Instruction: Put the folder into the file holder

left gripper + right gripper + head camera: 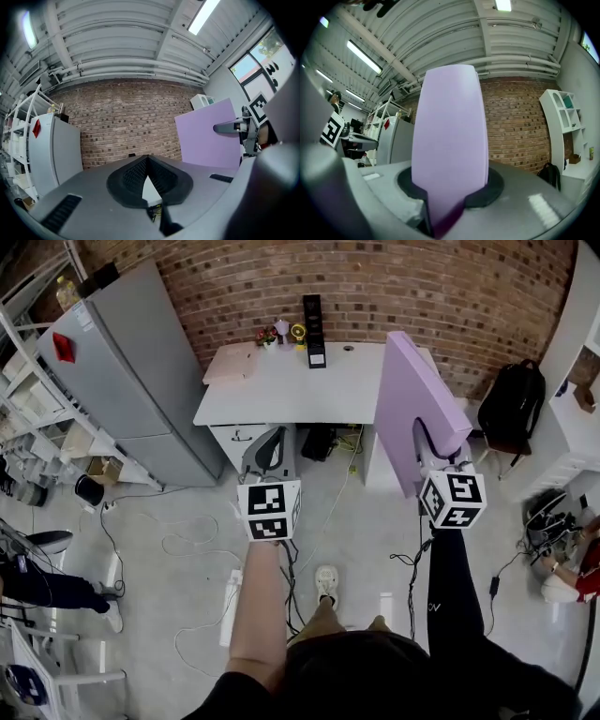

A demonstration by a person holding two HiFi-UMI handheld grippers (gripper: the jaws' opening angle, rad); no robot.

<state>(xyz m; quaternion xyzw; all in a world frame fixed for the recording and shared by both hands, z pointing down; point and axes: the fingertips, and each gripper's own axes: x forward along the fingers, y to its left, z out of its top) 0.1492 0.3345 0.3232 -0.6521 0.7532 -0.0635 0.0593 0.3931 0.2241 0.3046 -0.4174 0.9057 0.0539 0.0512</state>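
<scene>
A large lilac folder (pixel 417 399) stands upright on edge, held in the air with my right gripper (pixel 433 442) shut on its lower edge. In the right gripper view the folder (pixel 450 140) fills the middle, clamped between the jaws of the right gripper (pixel 450 187). The left gripper view shows the folder (pixel 208 133) off to the right. The black file holder (pixel 312 329) stands upright at the back of the white desk (pixel 281 395). My left gripper (pixel 267 451) hovers in front of the desk, and in its own view the left gripper (pixel 147 161) is shut on nothing.
A grey cabinet (pixel 131 371) stands left of the desk. Small ornaments (pixel 281 334) and a pale flat item (pixel 230 367) lie on the desk. A black backpack (pixel 511 404) sits at the right by white shelving. Cables (pixel 187 540) trail over the floor. People crouch at both edges.
</scene>
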